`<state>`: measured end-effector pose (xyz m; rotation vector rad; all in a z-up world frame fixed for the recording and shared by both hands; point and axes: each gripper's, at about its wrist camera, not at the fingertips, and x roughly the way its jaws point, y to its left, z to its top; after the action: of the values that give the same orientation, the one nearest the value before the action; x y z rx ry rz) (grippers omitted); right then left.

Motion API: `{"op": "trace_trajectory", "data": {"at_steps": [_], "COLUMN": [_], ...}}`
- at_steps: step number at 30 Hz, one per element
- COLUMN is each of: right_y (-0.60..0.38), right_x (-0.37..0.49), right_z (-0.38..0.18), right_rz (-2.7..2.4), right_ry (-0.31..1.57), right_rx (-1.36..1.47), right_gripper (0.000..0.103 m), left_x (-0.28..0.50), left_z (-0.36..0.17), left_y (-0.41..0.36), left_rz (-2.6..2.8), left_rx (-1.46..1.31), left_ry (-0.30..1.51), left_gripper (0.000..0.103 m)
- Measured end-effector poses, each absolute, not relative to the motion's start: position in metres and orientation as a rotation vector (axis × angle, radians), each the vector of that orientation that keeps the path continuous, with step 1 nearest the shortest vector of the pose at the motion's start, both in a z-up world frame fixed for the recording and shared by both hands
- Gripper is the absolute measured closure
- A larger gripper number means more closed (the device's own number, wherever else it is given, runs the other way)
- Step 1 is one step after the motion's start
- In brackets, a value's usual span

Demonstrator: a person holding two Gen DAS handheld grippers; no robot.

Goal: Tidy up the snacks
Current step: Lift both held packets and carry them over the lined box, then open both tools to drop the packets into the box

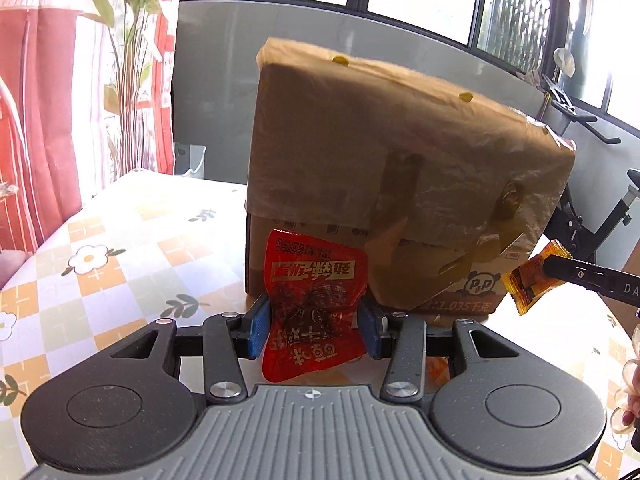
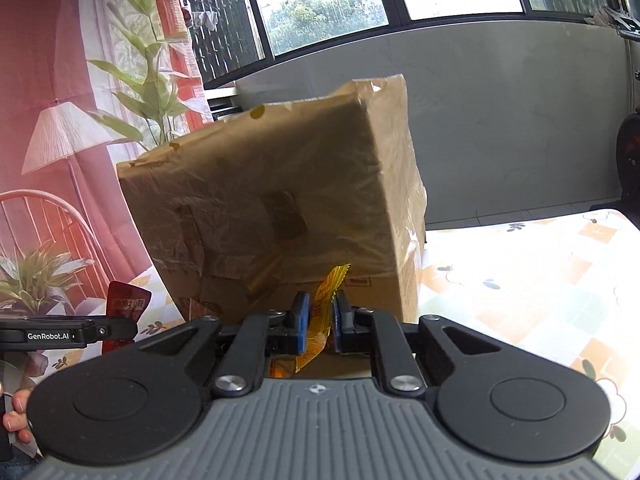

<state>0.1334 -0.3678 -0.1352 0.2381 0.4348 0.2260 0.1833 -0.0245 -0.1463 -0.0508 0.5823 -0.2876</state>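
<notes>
A: From my left wrist view, the box (image 1: pixel 400 168) is draped in film, so most of its print is hidden; I read only part of a weight line at the bottom.

B: And the red packet (image 1: pixel 316 304)?

A: Its lower end sits behind my left gripper (image 1: pixel 316 330). The orange packet (image 1: pixel 530 284) is half covered by the right gripper's fingers (image 1: pixel 568 272).

B: From the right wrist?

A: The orange packet is edge-on, print unreadable. I can't tell what's inside the box.
</notes>
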Motion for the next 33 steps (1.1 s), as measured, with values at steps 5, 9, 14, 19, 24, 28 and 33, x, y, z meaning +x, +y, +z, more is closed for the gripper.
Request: {"op": "trace_trajectory", "data": {"at_steps": [5, 9, 14, 19, 24, 28, 33], "right_y": [-0.366, -0.362, -0.35, -0.338, -0.342, -0.342, -0.34], "right_x": [0.118, 0.115, 0.136, 0.167, 0.207, 0.23, 0.225], "right_z": [-0.095, -0.06, -0.016, 0.005, -0.004, -0.018, -0.024], "right_rz": [0.249, 0.265, 0.287, 0.293, 0.215, 0.185, 0.174], "right_ry": [0.352, 0.279, 0.195, 0.174, 0.244, 0.317, 0.335], "right_rx": [0.202, 0.163, 0.134, 0.067, 0.052, 0.009, -0.006], "right_gripper": [0.09, 0.09, 0.09, 0.09, 0.09, 0.088, 0.044], "left_x": [0.177, 0.18, 0.199, 0.228, 0.268, 0.292, 0.305], "left_z": [-0.112, -0.077, -0.034, -0.007, -0.006, -0.01, -0.015], "left_y": [-0.022, -0.029, -0.05, -0.081, -0.116, -0.141, -0.148], "left_rz": [-0.317, -0.347, -0.387, -0.428, -0.437, -0.466, -0.475], "left_rx": [-0.071, -0.09, -0.101, -0.068, -0.041, 0.007, 0.042], "left_ry": [0.497, 0.41, 0.326, 0.298, 0.338, 0.37, 0.39], "left_gripper": [0.055, 0.055, 0.055, 0.054, 0.054, 0.05, 0.027]}}
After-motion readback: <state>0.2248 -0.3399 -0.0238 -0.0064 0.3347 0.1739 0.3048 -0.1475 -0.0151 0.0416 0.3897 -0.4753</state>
